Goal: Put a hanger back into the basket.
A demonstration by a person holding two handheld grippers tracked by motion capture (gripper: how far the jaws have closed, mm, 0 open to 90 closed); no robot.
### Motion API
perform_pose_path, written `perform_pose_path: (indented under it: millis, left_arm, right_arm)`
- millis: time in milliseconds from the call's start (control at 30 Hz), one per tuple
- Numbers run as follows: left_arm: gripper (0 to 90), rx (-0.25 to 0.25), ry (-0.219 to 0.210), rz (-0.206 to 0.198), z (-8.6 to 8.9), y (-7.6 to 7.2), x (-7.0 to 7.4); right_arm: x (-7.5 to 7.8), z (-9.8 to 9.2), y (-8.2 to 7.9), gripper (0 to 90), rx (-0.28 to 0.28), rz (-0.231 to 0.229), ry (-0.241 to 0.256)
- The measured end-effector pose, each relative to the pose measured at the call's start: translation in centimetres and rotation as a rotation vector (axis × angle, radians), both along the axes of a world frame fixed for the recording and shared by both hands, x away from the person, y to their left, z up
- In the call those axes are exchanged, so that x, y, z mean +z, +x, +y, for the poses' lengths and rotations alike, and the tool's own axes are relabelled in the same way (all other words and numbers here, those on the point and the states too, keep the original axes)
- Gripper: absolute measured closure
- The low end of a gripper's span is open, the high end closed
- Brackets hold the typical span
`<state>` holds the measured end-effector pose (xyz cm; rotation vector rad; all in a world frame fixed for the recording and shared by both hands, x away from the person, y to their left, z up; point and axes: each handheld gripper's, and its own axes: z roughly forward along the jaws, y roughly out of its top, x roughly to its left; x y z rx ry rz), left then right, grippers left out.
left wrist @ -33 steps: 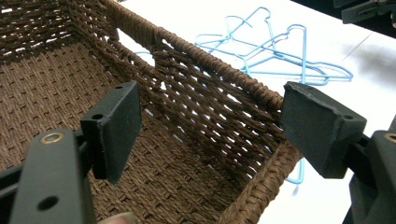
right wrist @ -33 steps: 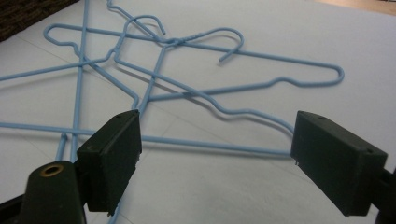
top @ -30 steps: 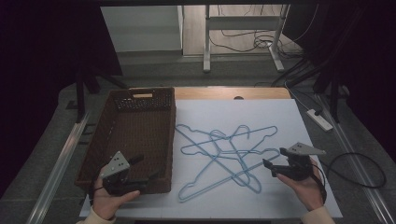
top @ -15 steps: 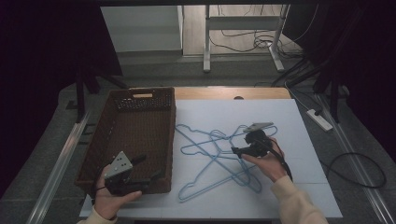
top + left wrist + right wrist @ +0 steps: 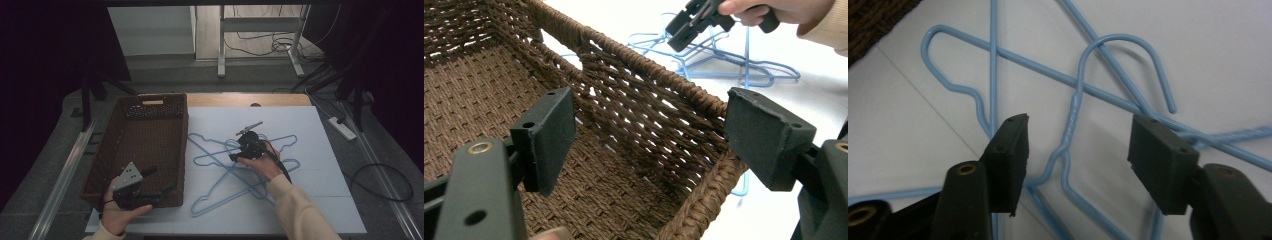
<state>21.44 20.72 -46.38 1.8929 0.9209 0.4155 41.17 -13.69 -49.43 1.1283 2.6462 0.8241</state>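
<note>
Several light blue wire hangers (image 5: 235, 170) lie crossed in a heap on the white sheet (image 5: 325, 200). My right gripper (image 5: 236, 156) hovers over the heap, open. In the right gripper view its jaws straddle the twisted neck (image 5: 1074, 115) of one hanger, below that hanger's hook (image 5: 1128, 50), without touching it. A brown wicker basket (image 5: 145, 145) stands to the left of the hangers. My left gripper (image 5: 161, 181) is open at the basket's near right corner, its jaws on either side of the woven wall (image 5: 649, 115). The left gripper view shows the right gripper (image 5: 676, 36) above the hangers (image 5: 724, 65).
The basket's floor (image 5: 469, 95) is bare. Beyond the sheet lies a strip of wooden tabletop (image 5: 250, 100). A power strip (image 5: 341, 127) and cables (image 5: 380, 180) lie on the floor to the right. Table legs (image 5: 220, 45) stand at the back.
My right gripper has travelled from the sheet's right side leftward and forward onto the hanger heap. The left gripper has stayed at the basket's near corner.
</note>
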Motion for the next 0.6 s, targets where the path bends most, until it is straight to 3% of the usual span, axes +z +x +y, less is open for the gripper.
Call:
perform_pose_path:
  millis: [233,600]
  left_arm:
    - [22.2,-0.001,0.0,-0.001,0.0,0.0,0.1]
    - [22.2,-0.004,0.002,-0.001,-0.1,0.0,0.1]
  right_arm:
    - [-1.0,1.2,0.9,55.2,-0.012,0.042,-0.035]
    - [-1.2,2.3,0.9,72.7,-0.053,0.041,-0.108]
